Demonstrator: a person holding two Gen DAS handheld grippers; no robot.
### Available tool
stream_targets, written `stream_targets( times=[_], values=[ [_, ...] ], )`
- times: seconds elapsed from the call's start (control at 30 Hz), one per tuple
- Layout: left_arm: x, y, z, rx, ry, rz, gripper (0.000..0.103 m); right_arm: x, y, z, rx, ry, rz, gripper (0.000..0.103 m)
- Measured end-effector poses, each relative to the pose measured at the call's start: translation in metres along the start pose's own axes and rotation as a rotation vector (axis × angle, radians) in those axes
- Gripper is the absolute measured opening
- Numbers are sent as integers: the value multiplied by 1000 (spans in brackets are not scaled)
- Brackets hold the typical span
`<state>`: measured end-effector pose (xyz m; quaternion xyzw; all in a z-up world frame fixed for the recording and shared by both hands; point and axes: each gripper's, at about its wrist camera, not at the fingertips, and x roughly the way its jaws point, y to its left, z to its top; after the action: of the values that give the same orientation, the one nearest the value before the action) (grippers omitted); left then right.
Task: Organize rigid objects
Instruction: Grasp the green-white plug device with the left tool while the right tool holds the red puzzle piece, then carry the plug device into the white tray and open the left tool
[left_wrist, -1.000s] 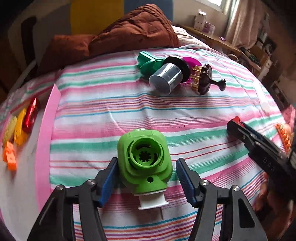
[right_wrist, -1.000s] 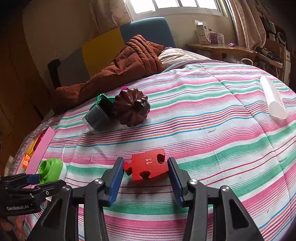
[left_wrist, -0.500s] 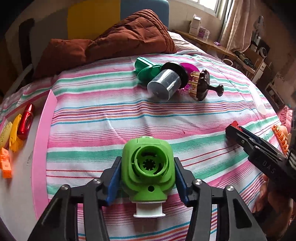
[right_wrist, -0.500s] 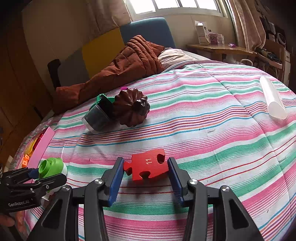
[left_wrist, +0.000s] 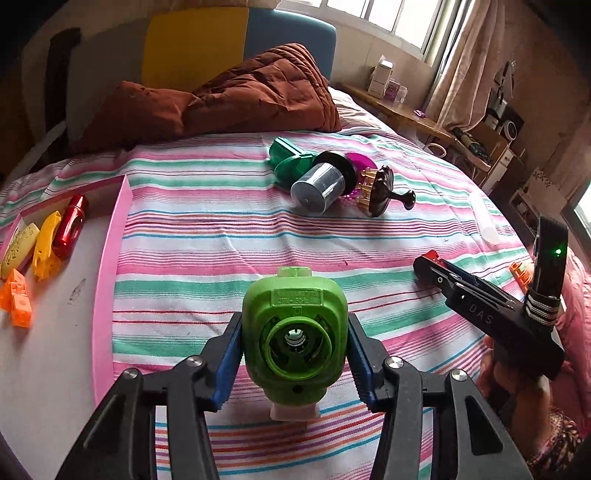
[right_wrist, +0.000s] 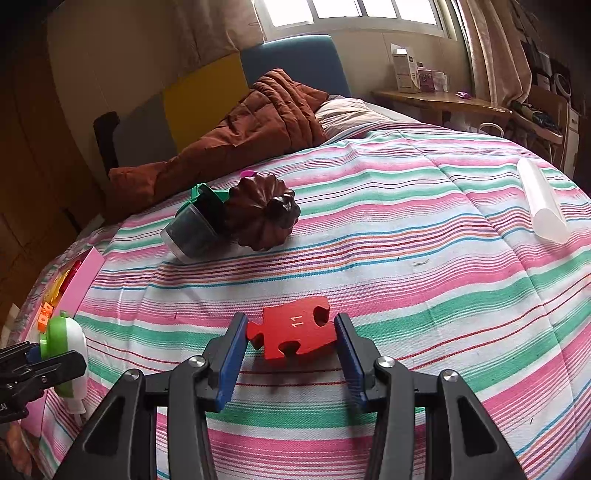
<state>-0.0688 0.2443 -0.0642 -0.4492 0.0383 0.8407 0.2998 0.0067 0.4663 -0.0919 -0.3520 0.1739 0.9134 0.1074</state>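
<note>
Green plastic cap (left_wrist: 294, 334): clamped between blue pads of left gripper (left_wrist: 294, 354), jaws just closed onto its two sides, held clear above striped bedcover (left_wrist: 229, 236). Round opening turned toward camera, white neck (left_wrist: 293, 411) at bottom, small knob on top; long axis running roughly upright between the pads. Left of it, raised pink wall of tray (left_wrist: 110, 280), with yellow, red and orange pieces inside near far left edge; much bare tray floor beside them. Ahead, wide open stretch of bedcover up to cluster of green piece, clear cup (left_wrist: 319, 186) and dark brush (left_wrist: 384, 190).

Red puzzle piece (right_wrist: 295, 326): flat on bedcover, numbered face up, between pads of right gripper (right_wrist: 291, 349); pads at its two ends, firm contact impossible to tell. White tube (right_wrist: 541, 201) well apart, near right edge.
</note>
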Motion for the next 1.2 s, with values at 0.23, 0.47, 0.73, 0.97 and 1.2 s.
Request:
stream_targets(
  times=[0.23,0.47,0.73,0.97,1.2],
  values=[
    [-29,8,-4,-14,-43,-29,53,-2,2,-1,-7,-10,-3,48],
    [-67,35,-3,-81,-100,-75,53,-8,15,-3,-69,-32,-20,48],
    [-111,88,-2,-164,-139,-72,53,-12,27,-5,-135,-46,-23,48],
    [-112,144,1,-197,-74,25,53,-12,33,-6,-164,-44,-38,48],
    [-64,176,4,-186,59,105,53,-22,43,-10,-185,-74,-29,48]
  ],
)
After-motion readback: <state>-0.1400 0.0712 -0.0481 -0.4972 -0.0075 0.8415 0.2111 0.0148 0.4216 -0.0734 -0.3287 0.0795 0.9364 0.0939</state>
